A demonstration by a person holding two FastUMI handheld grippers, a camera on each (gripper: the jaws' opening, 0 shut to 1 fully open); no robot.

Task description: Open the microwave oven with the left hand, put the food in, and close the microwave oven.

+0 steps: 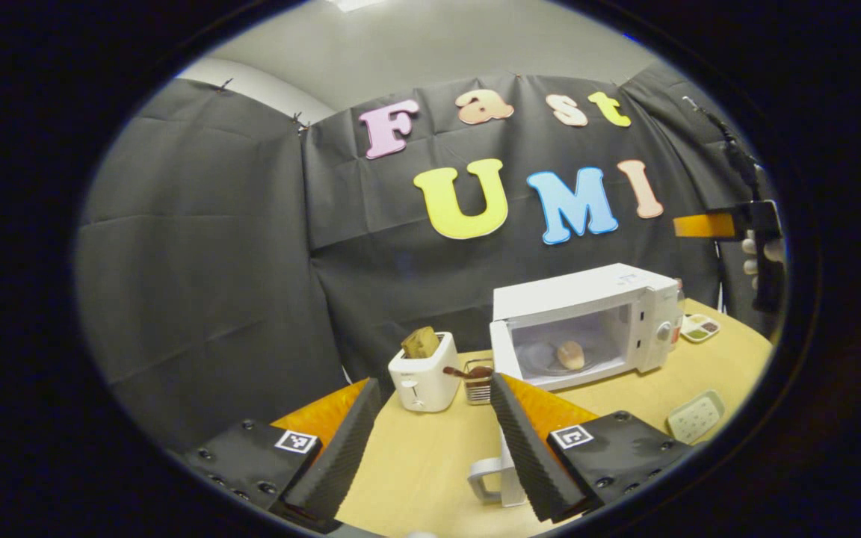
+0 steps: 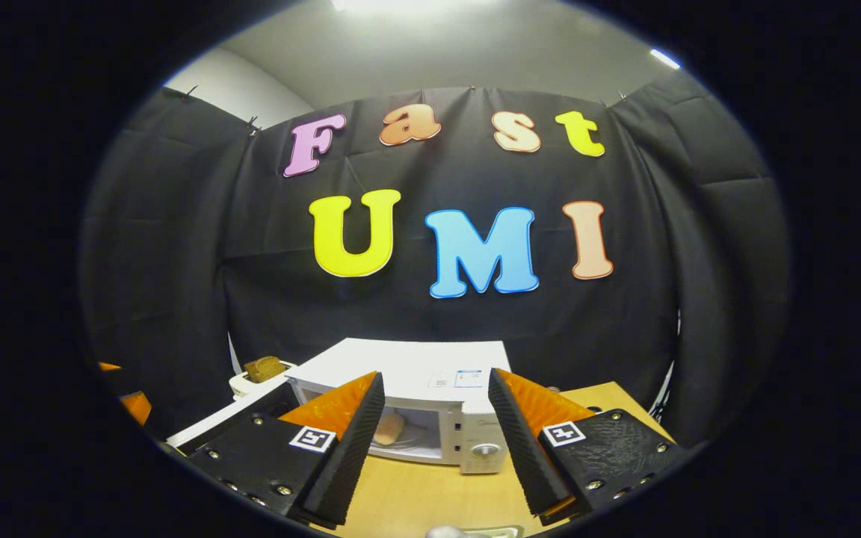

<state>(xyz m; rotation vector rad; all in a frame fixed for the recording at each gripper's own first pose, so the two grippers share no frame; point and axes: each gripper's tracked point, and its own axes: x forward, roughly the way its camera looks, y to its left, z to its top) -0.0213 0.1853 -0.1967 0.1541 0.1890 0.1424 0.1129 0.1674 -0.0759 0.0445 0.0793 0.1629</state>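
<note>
In the left gripper view the microwave (image 1: 587,325) is seen with its door swung wide and the bread roll (image 1: 570,354) set inside on the turntable; the left gripper (image 1: 430,441) is held open and empty, short of the microwave – placed, it seems, for the door; in the right gripper view the right gripper (image 2: 430,441) is spread open above the microwave, nothing held – its work judged done.
</note>
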